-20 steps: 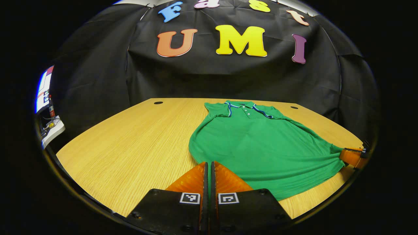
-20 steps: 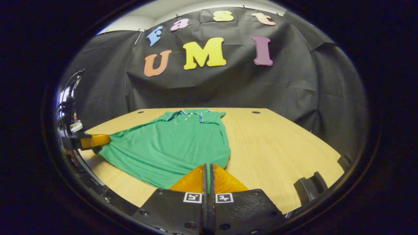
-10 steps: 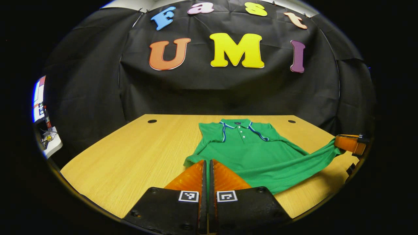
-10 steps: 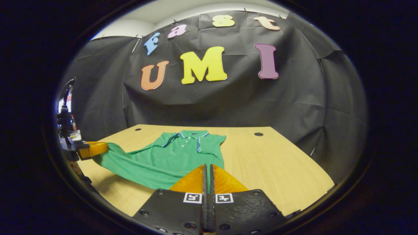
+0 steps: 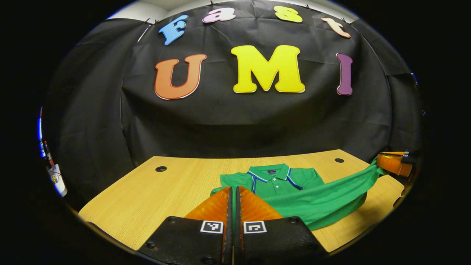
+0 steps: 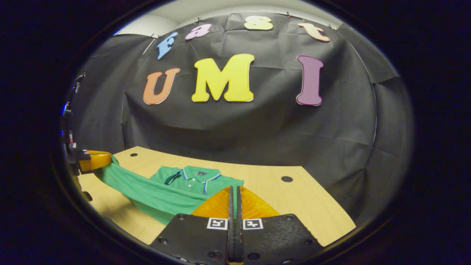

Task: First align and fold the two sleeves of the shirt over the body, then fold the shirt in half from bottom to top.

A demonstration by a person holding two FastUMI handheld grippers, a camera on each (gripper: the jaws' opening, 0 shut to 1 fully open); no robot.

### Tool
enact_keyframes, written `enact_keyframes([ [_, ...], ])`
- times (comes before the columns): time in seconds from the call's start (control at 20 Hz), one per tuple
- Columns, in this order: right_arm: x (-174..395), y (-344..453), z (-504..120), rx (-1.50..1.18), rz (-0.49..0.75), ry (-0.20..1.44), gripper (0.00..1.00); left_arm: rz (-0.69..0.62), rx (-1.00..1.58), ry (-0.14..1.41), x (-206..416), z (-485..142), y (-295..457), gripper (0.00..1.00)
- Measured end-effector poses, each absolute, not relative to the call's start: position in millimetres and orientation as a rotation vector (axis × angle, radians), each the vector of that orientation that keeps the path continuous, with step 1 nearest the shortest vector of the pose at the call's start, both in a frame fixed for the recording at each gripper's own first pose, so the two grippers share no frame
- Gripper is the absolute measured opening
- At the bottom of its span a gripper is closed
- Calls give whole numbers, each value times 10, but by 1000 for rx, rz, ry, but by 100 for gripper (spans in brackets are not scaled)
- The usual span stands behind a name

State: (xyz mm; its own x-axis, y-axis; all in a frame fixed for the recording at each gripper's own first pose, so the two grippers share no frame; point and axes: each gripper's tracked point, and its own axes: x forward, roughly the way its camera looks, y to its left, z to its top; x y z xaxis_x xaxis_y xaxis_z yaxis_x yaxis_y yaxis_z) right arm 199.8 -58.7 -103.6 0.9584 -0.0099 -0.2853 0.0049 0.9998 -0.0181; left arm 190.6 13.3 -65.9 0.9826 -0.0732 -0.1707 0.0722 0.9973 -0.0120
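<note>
On table (image 5: 147,198), green shirt (image 5: 316,198), hem lifted

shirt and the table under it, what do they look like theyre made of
Shirt: soft knit cloth, likely cotton or a blend, matte; it sags and creases between the two tools' holds, and the collar is ribbed with striped trim.
Table: wood or wood-look laminate, smooth; fine straight grain lines and a faint sheen.

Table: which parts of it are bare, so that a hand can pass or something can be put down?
On the wooden table, the widest bare patch lies between the green polo shirt and the cable hole. In the right gripper view, bare wood runs from the shirt to the other hole. It is crowded where the lifted hem hangs between the left gripper and right gripper.
</note>
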Motion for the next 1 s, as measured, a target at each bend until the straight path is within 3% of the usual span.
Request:
enact_keyframes([
  [0.3, 3053, -600, -935, -52, -32, 255, 0, -54, 2, 170, 3005, -506, 148, 7],
  [0.65, 4191, -607, -1082, -12, -99, 246, 0, -55, -37, 222, 4029, -844, 209, 9],
  [1.0, 4549, -544, -1719, -50, -126, 300, 0, -44, 3, 207, 4419, -1147, 139, 8],
])
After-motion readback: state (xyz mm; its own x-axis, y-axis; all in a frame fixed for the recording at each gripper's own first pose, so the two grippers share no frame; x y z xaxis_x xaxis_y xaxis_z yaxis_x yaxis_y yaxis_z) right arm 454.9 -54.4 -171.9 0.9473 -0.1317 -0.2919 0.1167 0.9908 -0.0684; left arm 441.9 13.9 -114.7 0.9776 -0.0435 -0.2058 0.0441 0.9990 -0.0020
